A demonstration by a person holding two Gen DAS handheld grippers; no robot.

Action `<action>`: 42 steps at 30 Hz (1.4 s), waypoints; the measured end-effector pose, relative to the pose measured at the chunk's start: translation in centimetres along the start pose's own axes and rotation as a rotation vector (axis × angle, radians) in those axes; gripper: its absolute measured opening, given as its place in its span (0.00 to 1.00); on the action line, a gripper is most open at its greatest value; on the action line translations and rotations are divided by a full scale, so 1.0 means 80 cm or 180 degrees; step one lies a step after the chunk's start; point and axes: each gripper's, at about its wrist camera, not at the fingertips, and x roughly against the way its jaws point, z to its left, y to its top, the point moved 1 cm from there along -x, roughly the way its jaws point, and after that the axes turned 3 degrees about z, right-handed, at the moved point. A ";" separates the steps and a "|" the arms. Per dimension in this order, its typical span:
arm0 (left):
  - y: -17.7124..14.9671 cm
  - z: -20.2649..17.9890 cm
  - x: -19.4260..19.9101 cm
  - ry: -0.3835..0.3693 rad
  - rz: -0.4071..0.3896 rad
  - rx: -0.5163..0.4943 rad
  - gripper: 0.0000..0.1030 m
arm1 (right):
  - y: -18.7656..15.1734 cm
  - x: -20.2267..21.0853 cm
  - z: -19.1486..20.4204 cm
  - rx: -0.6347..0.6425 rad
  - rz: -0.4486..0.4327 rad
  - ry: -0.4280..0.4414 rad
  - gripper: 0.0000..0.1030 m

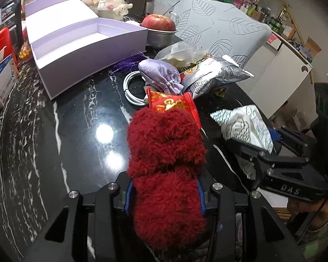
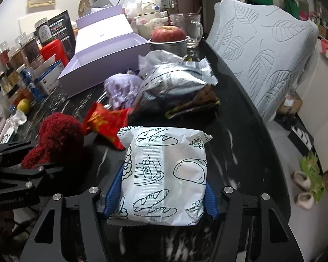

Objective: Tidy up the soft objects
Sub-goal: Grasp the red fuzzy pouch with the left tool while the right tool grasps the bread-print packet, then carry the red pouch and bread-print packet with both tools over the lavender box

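We note the left gripper [image 1: 165, 198] clamped tight on a fuzzy dark-red knitted sock [image 1: 166, 161], its blue pads [image 1: 127, 198] pressed into the pile on both sides; the sock sticks out forward over the glossy black marble-patterned tabletop [image 1: 54, 131]. Just past the sock's far end lies a red and gold brocade pouch [image 1: 170, 104], and beyond that a lilac satin drawstring bag [image 1: 161, 76] resting partly on a coiled white cable [image 1: 131, 89]. A silver foil snack packet [image 1: 216, 74] sits to the right of the lilac bag. Left of this cluster stands an open pale-lilac cardboard box [image 1: 87, 50], its interior showing nothing inside. The right gripper [image 2: 163, 193] has a white paper-look bread packet printed with loaf drawings [image 2: 164, 174] between its blue pads [image 2: 113, 194]; both pads touch the packet's sides, so we record it as gripped. From the right wrist view the red sock appears at lower left, near the bread packet but apart from it. Behind the box, a red apple [image 1: 158, 21] sits in a small metal tin [image 1: 160, 37].
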 end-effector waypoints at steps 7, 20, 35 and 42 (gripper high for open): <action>-0.015 0.001 0.027 0.0040 -0.0109 -0.0040 0.42 | -0.018 0.016 0.020 -0.0012 0.0010 0.0186 0.60; -0.004 0.023 0.100 0.0270 -0.0530 -0.0078 0.42 | -0.009 0.059 0.083 0.0309 -0.0295 0.0578 0.60; 0.061 0.035 0.196 0.0482 -0.1270 -0.0256 0.42 | 0.075 0.121 0.136 0.0760 -0.0884 0.0858 0.60; 0.106 0.053 0.221 0.0590 -0.1496 -0.0301 0.42 | 0.130 0.140 0.150 0.0914 -0.1150 0.0828 0.60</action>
